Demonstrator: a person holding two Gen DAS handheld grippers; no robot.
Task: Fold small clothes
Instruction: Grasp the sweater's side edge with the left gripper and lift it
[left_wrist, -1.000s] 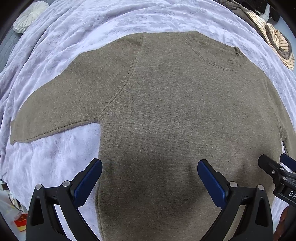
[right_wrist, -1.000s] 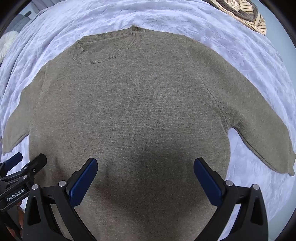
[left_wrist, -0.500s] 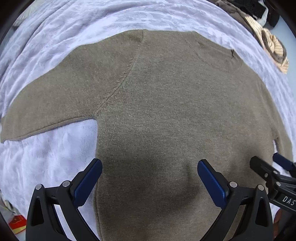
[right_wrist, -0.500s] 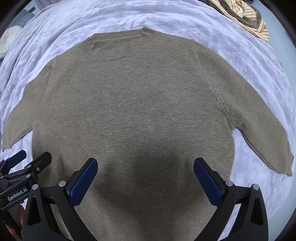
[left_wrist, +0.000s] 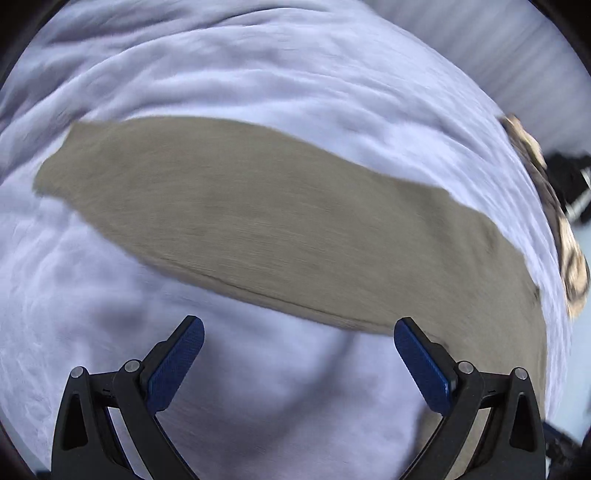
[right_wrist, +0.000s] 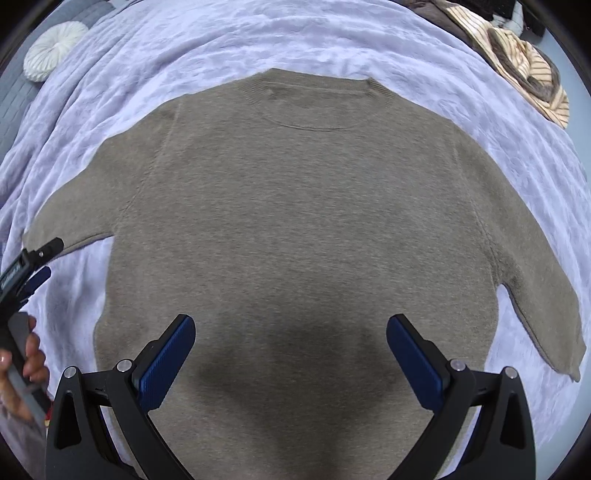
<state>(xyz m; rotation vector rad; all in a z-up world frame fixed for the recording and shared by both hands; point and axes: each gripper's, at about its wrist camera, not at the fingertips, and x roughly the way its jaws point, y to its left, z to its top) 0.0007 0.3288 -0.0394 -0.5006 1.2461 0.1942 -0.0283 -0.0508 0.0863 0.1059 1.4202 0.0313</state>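
The olive-brown knit sweater (right_wrist: 295, 236) lies spread flat, neck toward the far side and hem toward the near side, on a pale lilac blanket (right_wrist: 258, 40) that covers the whole work surface. Both sleeves stick out to the sides, the left sleeve (left_wrist: 229, 206) reaching out toward the left edge of the blanket and the right sleeve (right_wrist: 535, 295) angling down to the right, and no crease or fold shows anywhere in the body. By that layout the folding has not begun: the garment looks smoothed and laid out, and every fold, sleeves in and then the body, is left to do. The right gripper (right_wrist: 291, 350) hovers above the lower middle of the sweater with its blue pads spread wide, holding nothing. The left gripper (left_wrist: 299, 354) is out to the left, its jaws equally spread and empty, over bare blanket just near of the left sleeve; that view is blurred. My guess is that the left sleeve is the first piece to be taken. A heap of striped clothes (right_wrist: 517, 62) waits at the far right, and a round white cushion (right_wrist: 51, 48) sits at the far left.
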